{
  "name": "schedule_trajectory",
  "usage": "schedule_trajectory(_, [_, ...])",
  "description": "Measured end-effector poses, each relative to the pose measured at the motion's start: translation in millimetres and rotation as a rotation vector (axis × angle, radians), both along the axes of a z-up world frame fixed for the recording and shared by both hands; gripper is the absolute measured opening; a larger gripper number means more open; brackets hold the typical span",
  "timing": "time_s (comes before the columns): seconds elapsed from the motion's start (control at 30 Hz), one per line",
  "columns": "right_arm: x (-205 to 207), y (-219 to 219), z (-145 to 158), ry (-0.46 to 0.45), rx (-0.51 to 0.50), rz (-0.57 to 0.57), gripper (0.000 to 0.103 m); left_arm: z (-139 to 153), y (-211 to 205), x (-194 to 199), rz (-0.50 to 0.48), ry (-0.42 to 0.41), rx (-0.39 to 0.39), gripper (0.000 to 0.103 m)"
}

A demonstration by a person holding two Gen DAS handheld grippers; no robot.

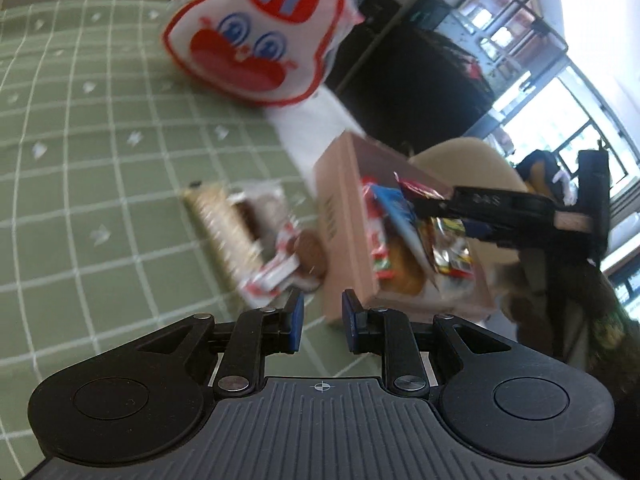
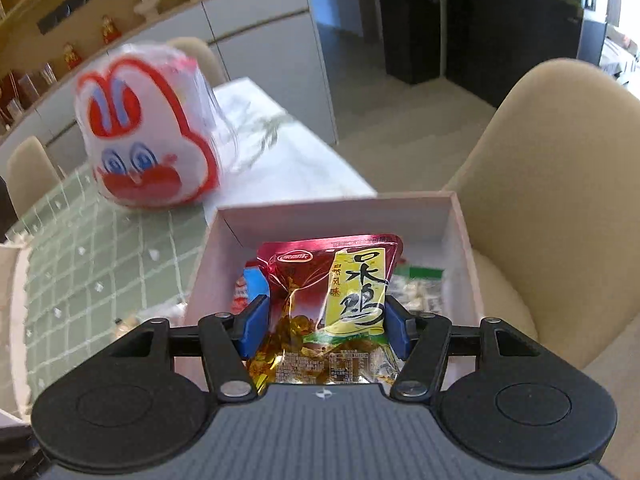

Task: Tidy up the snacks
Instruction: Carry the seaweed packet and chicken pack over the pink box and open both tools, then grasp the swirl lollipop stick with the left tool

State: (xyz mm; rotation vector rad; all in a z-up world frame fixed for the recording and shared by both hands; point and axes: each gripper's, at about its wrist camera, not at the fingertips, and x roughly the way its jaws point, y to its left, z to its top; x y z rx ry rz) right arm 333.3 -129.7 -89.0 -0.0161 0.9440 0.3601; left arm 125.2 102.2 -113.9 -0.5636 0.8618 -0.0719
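Observation:
My right gripper (image 2: 326,316) is shut on a red and yellow snack packet (image 2: 344,280), which hangs over the open pink box (image 2: 320,216). Several other packets lie inside the box. In the left wrist view the same packet (image 1: 450,248) dangles from the right gripper (image 1: 436,208) above the box (image 1: 344,232). My left gripper (image 1: 322,304) hovers low beside the box's near corner, its blue pads a narrow gap apart with nothing between them. Left of the box lie a long cracker pack (image 1: 228,224), a brown cake pack (image 1: 264,204), a red-white wrapper (image 1: 272,276) and a round cookie (image 1: 310,256).
A big white rabbit-face bag (image 1: 260,40) with red trim stands at the back of the green checked tablecloth (image 1: 100,160); the right wrist view shows the rabbit bag (image 2: 148,136) too. A beige chair (image 2: 560,200) sits just past the box, at the table's edge.

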Motion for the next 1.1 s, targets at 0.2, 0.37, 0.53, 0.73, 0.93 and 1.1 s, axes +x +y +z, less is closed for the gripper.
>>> schedule_trajectory(0.2, [6.9, 3.8, -14.3, -0.051, -0.038, 0.015, 0.064, -15.9, -2.2, -0.7, -0.002, 0.068, 0.015, 0.024])
schedule_trajectory(0.37, [5.1, -12.0, -2.6, 0.021, 0.004, 0.067, 0.074, -19.9, -1.5, -0.5, 0.005, 0.08, 0.031, 0.024])
schedule_trajectory(0.53, [-12.2, -19.7, 21.1, -0.012, -0.006, 0.085, 0.076, -16.5, 7.9, -2.4, 0.078, 0.037, 0.052, 0.024])
schedule_trajectory(0.73, [-42.9, -12.3, 47.0, -0.104, -0.016, 0.133, 0.077, 0.7, 7.3, 10.7, 0.02, -0.055, 0.166, 0.024])
schedule_trajectory(0.93, [-87.8, -13.0, 40.4, -0.094, 0.043, 0.187, 0.076, 2.7, -29.6, 38.6, -0.27, -0.095, 0.442, 0.024])
schedule_trajectory(1.1, [-132.2, -22.4, 28.1, -0.111, 0.018, 0.19, 0.076, -16.7, -44.7, 57.4, -0.341, -0.043, 0.505, 0.024])
